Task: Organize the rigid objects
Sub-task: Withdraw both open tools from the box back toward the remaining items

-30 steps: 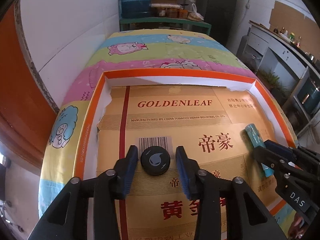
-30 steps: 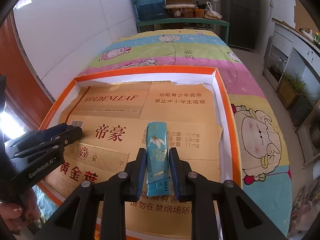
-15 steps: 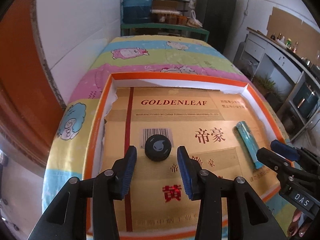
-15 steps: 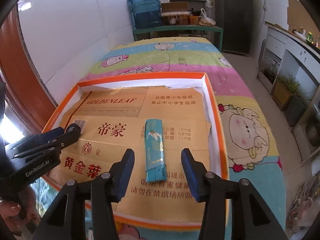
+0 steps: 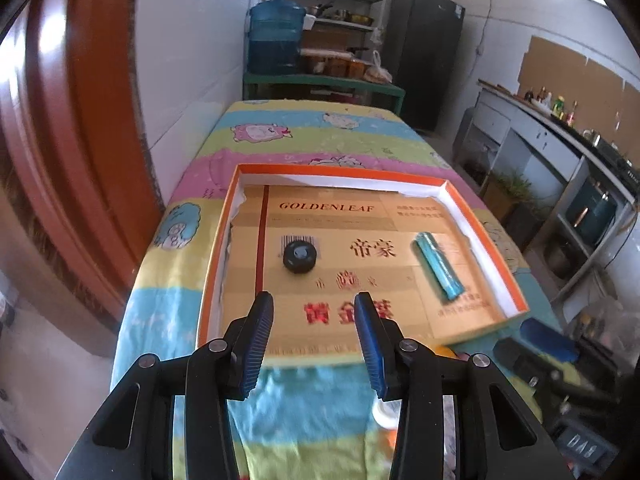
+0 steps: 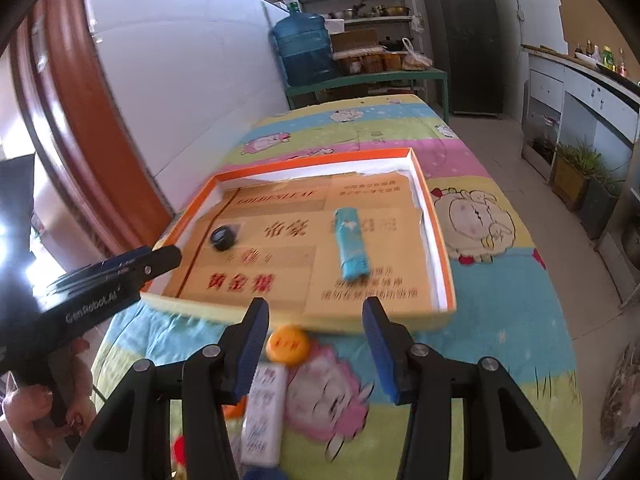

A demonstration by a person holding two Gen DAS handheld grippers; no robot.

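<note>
Both grippers have just let go and pulled back toward the near edge of the orange-rimmed tray (image 5: 340, 171). Left gripper (image 5: 314, 336) stands open w/ nothing between its pads, now short of the tray's near wall; a sec ago it bracketed the black round cap (image 5: 299, 256), which now sits alone on the tray's gold cardboard liner, left of centre, partly over the barcode. Right gripper (image 6: 316, 342) is also open and empty; it was clamped on the teal lighter (image 6: 351, 243) a sec ago, and that lighter now lies flat on the liner in the tray's right half, long axis running roughly front-to-back. Cap and lighter are well apart from each other, neither touching the tray walls. So two rigid items look placed and released, i.e. that part of the sorting reads as done. Outside the tray, just beside its near wall on the cartoon-print cloth over the desk, are an orange round lid (image 6: 289, 345) and a white box-like item (image 6: 262, 412), blurred, can't tell exactly what. Both sit low between or near the right gripper's fingers, so prob. next candidates for pick-up, though which goes first can't be told. Left side of the right view shows a hand (image 6: 38, 408) holding the left gripper's handle.
</note>
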